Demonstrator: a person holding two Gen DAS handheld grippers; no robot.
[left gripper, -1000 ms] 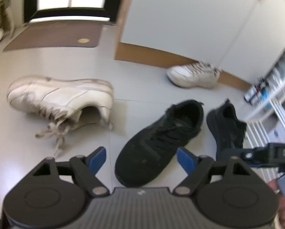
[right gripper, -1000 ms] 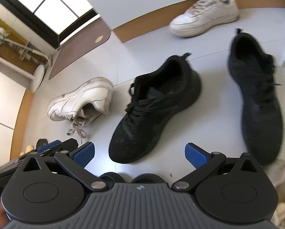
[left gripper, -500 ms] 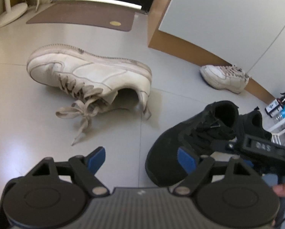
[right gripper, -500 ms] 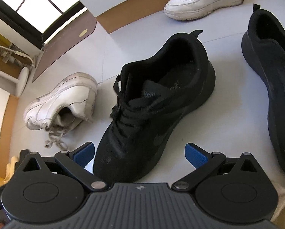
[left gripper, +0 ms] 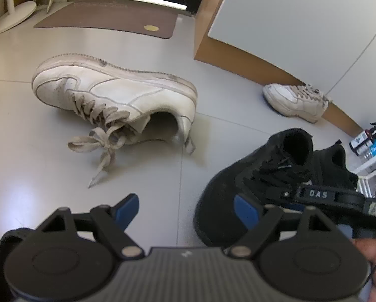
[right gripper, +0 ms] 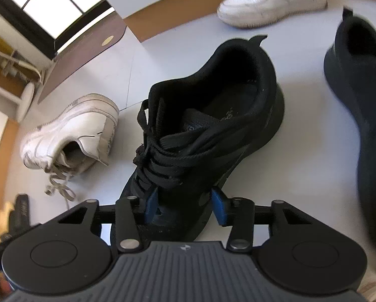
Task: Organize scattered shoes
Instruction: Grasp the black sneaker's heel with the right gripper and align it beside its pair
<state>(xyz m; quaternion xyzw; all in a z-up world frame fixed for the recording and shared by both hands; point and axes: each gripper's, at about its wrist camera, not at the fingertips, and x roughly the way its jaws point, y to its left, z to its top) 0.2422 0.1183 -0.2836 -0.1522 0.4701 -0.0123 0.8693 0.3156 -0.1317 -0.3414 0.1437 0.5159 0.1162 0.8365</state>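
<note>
Both grippers have been lowered toward the floor (left gripper: 24, 151), and the right gripper (right gripper: 184, 205) has just been closed around the forefoot of the black sneaker (right gripper: 213, 125), which is pinched between its blue pads (right gripper: 219, 207). Nothing is held by the left gripper (left gripper: 185, 207), whose jaws are spread wide over bare floor between that shoe and the tipped white sneaker (left gripper: 117, 93).

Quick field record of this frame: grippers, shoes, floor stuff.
right gripper: jaws just closed in on the forefoot of the near black shoe, blue pads against its sides
left gripper: open, nothing between the jaws, over bare floor
second black shoe: upright, to the right of the gripped one, apart from it
near white sneaker: lying on its side, laces loose
far white sneaker: upright, by the wall base
mat: brown, by the doorway
</note>
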